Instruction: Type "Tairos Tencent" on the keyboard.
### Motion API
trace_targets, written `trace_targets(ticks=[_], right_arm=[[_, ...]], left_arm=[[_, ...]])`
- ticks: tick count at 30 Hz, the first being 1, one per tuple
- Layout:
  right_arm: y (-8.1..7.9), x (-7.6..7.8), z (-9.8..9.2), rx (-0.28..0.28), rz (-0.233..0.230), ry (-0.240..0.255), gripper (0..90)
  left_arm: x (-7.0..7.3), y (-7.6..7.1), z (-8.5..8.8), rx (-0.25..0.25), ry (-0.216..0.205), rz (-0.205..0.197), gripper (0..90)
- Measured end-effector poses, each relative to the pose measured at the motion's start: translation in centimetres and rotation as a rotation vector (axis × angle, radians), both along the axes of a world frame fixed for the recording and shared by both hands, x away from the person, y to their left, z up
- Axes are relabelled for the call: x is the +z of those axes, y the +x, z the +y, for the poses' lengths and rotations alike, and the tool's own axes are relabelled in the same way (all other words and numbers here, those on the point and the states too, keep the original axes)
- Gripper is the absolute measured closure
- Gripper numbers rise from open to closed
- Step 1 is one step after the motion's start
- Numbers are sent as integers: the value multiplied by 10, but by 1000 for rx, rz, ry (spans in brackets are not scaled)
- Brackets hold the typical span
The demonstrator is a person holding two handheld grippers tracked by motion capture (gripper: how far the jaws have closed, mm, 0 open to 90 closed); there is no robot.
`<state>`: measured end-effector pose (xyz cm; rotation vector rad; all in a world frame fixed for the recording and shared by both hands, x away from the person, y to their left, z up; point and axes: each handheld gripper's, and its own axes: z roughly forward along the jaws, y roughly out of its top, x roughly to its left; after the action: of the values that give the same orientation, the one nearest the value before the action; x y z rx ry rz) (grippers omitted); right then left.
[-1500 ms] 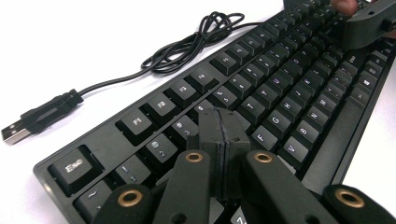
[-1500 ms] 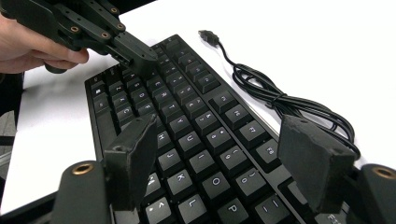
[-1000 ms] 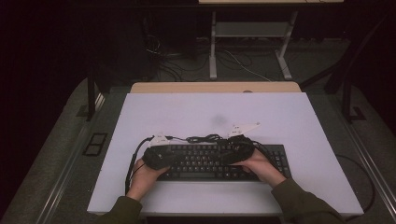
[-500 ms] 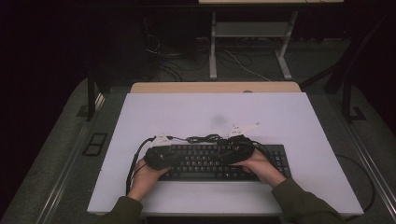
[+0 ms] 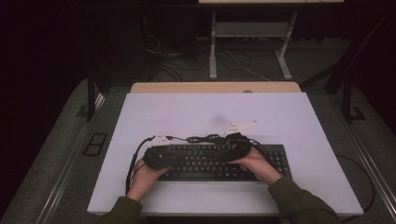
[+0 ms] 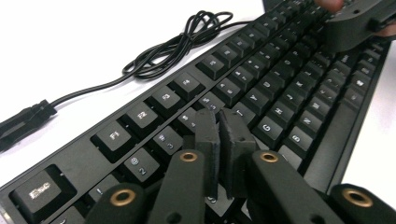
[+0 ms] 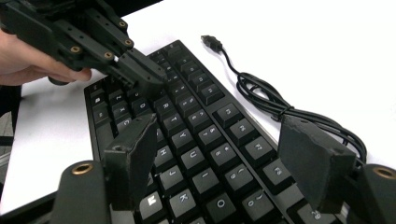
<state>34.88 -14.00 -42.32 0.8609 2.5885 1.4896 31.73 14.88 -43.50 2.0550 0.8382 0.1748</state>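
A black keyboard (image 5: 205,164) lies across the near part of the white tabletop (image 5: 210,112), its cable (image 5: 205,138) coiled just behind it. My left gripper (image 5: 173,157) hovers over the keyboard's left end. In the left gripper view its jaws (image 6: 219,116) stand almost together over the number and letter rows; they have just been opening by a sliver, with nothing between them. My right gripper (image 5: 222,154) is over the middle keys. In the right gripper view it (image 7: 219,123) is open wide above the keys, and the left gripper (image 7: 148,74) points at it.
The cable (image 7: 266,100) ends in a loose USB plug (image 7: 212,43) on the tabletop behind the keyboard. A wooden table edge (image 5: 215,87) lies beyond the white top. Farther back, desk legs (image 5: 212,46) and floor cables stand in the dark.
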Motion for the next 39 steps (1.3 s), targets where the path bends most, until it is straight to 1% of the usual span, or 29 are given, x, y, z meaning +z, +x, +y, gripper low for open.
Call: trace_targets(ticks=[4,6,10,12,14,18,23,26,33,39], right_arm=[[2,2,3,-3,7,-1,271],[2,3,4,-1,7,-7,255],[0,4,6,10,-1,-11,256],[-1,5,6,14,2,-9,271],[-2,5,6,21,-4,-7,298],[-5,5,7,34,-3,-5,343],[-7,4,10,54,-4,-6,438],[-8,3,12,68,0,-8,494],[-12,2,16,105,2,-29,670],[-15,-1,20,127,7,-60,793]], left_arm=[[1,-1,1,0,-4,-2,789],[2,-2,1,-2,-6,-5,751],[2,-4,2,-4,-9,-6,659],[2,-4,2,-6,-10,-6,610],[2,-4,3,-11,-13,2,559],[2,-5,4,-12,-18,9,477],[1,-6,4,-8,-11,8,395],[1,-7,5,0,-10,4,365],[0,-7,5,7,-9,-2,326],[0,-7,6,12,-8,-4,308]])
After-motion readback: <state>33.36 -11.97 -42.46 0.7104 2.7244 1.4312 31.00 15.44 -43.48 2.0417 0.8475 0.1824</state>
